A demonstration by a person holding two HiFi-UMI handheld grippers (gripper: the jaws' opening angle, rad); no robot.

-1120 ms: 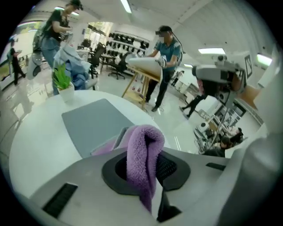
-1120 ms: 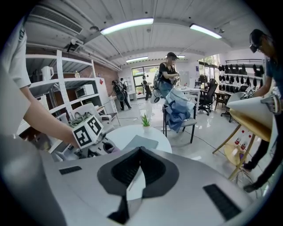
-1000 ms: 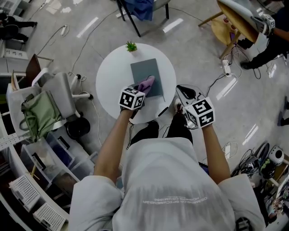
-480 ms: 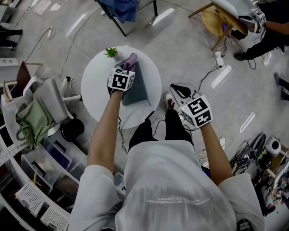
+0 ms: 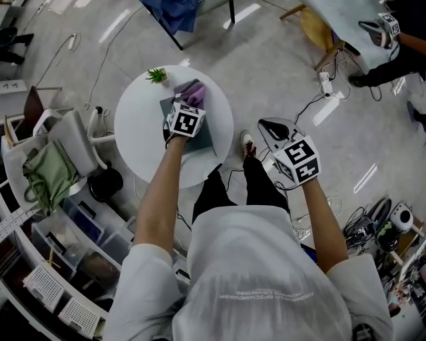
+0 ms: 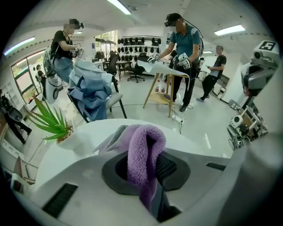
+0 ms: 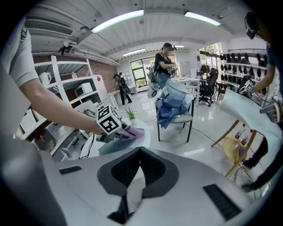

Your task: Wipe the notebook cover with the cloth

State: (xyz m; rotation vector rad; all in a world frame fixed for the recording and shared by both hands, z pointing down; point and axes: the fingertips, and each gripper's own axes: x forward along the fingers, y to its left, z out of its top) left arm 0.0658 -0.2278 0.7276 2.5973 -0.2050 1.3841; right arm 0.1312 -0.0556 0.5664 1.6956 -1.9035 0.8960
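The grey-blue notebook [image 5: 202,136] lies flat on the round white table [image 5: 136,133]. My left gripper [image 5: 190,101] is over the notebook's far end, shut on the purple cloth [image 5: 192,88], which rests at the notebook's far edge. In the left gripper view the cloth [image 6: 142,152] hangs folded between the jaws, with a strip of the notebook [image 6: 114,137] beside it. My right gripper [image 5: 271,128] hangs off the table to the right, above the floor, jaws together and empty. Its own view shows the notebook [image 7: 108,145] and cloth [image 7: 135,131] from the side.
A small potted plant [image 5: 157,75] stands at the table's far rim, close to the cloth. A chair draped with blue fabric [image 5: 176,13] is beyond the table. A grey chair with a green bag [image 5: 53,170] and shelves stand left. Cables cross the floor.
My left gripper has pushed the cloth along the notebook, from its near end to its far edge by the plant. The right gripper has stayed off the table.
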